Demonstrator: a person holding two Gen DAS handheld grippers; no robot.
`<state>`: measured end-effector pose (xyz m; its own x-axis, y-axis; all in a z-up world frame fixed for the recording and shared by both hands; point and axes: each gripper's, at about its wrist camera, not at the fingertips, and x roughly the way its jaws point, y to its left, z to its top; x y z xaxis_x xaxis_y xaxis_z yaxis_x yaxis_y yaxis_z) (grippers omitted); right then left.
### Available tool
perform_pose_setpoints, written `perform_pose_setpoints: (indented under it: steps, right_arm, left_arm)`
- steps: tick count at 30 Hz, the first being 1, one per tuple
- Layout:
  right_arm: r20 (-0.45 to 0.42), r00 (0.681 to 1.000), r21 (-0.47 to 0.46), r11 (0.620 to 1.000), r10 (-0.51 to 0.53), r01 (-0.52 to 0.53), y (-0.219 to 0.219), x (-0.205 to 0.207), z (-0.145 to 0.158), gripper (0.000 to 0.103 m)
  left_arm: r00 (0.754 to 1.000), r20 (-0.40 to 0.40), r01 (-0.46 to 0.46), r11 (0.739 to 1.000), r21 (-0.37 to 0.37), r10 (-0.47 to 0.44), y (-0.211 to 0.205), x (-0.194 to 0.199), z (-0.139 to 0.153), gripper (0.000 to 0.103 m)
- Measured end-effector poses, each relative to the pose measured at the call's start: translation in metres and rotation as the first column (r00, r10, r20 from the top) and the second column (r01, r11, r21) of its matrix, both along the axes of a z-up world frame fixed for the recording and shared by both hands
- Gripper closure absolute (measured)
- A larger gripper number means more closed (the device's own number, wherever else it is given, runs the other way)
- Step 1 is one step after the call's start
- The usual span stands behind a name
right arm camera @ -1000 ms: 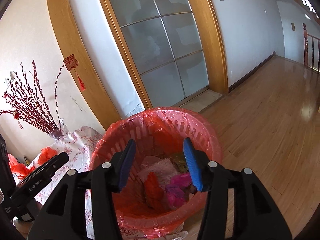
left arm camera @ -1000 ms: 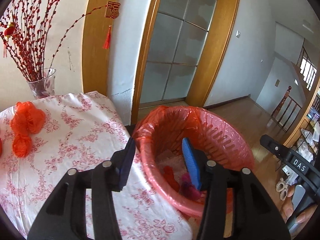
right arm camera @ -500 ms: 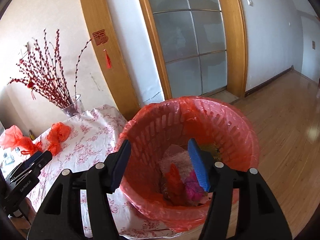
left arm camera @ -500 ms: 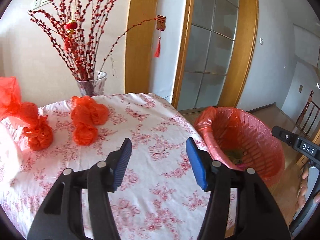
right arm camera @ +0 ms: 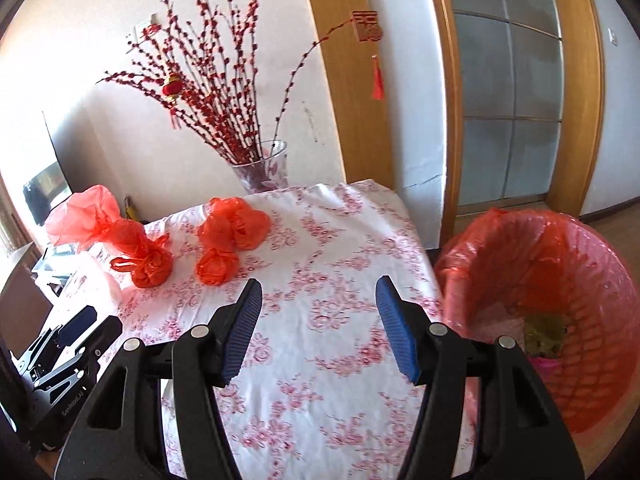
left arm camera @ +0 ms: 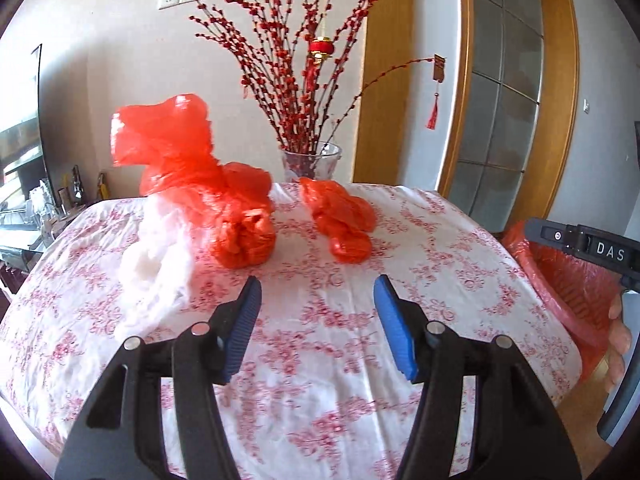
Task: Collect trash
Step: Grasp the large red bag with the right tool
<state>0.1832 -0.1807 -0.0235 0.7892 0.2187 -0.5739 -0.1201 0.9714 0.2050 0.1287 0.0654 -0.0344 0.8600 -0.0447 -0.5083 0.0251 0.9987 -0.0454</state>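
Both the left gripper (left arm camera: 316, 320) and right gripper (right arm camera: 318, 320) hover with jaws apart, holding nothing. Best approach: reach far across the floral tablecloth (left arm camera: 320, 380), straddle the nearer orange bag bundle (left arm camera: 340, 220), and clamp its bunched middle firmly before carrying it right to the lined bin (right arm camera: 560, 280).

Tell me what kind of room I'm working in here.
Probably a home dining or living area: a table under a floral tablecloth, a glass vase of red berry branches, a frosted-glass sliding door, and wood flooring by the lined trash basket.
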Motion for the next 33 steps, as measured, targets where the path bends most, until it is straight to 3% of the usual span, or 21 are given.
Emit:
perform_pose_setpoints:
  steps: [14, 25, 33]
  right_arm:
    - [-0.065, 0.981, 0.021, 0.983, 0.184, -0.183, 0.103, 0.041, -0.005, 0.051]
    - [-0.019, 0.946, 0.007, 0.946, 0.325, -0.325, 0.184, 0.059, 0.007, 0.051]
    - [-0.035, 0.935, -0.026, 0.935, 0.353, -0.354, 0.221, 0.084, 0.0, 0.051]
  left_arm:
    - [0.993, 0.03, -0.114, 0.993, 0.003, 0.114, 0.067, -0.02, 0.001, 0.045]
    - [0.978, 0.037, -0.207, 0.978, -0.015, 0.207, 0.114, -0.03, 0.001, 0.045]
    - [0.959, 0.042, -0.28, 0.959, -0.037, 0.282, 0.151, -0.043, 0.003, 0.045]
